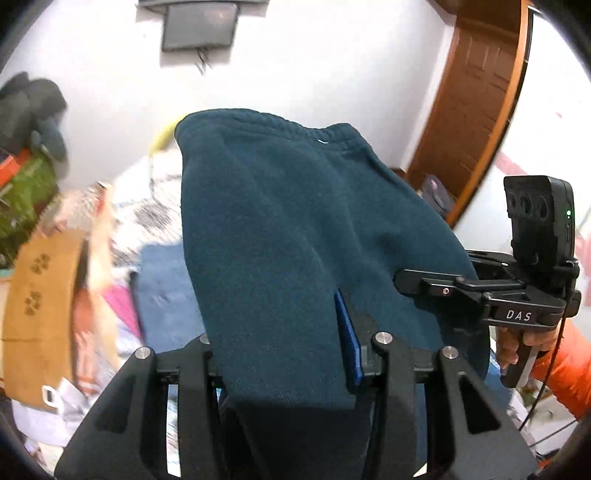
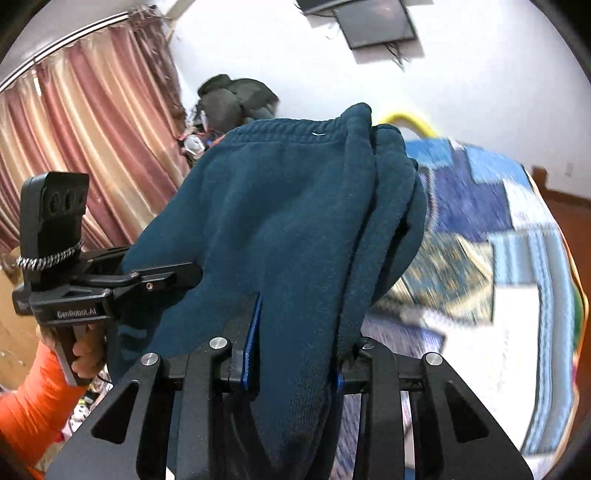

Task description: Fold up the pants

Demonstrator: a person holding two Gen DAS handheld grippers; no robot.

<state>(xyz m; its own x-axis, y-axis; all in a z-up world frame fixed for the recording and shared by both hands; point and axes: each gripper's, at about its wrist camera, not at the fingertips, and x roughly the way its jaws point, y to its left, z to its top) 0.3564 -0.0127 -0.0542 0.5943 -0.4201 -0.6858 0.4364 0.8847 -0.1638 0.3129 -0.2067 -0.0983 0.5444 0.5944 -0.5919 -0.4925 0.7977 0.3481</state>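
Note:
Dark teal sweatpants (image 1: 295, 221) hang lifted in the air in both wrist views, with the elastic waistband (image 2: 288, 131) at the top. My left gripper (image 1: 280, 332) is shut on a thick fold of the cloth; one blue pad (image 1: 347, 332) shows and the other finger is hidden under the fabric. My right gripper (image 2: 299, 343) is shut on another bunch of the same sweatpants (image 2: 288, 206), cloth filling the gap between its pads (image 2: 253, 332). Each view shows the other gripper side-on: the right gripper (image 1: 402, 280) and the left gripper (image 2: 184, 275) both bite into the pants' edge.
A bed with a patchwork quilt (image 2: 480, 221) lies below and behind the pants. Pink curtains (image 2: 92, 129), a wooden door (image 1: 476, 110), a wall screen (image 1: 199, 26), a cardboard box (image 1: 40, 295) and piled dark clothes (image 1: 33, 107) surround it. The person's orange sleeve (image 1: 569, 369) is at the right.

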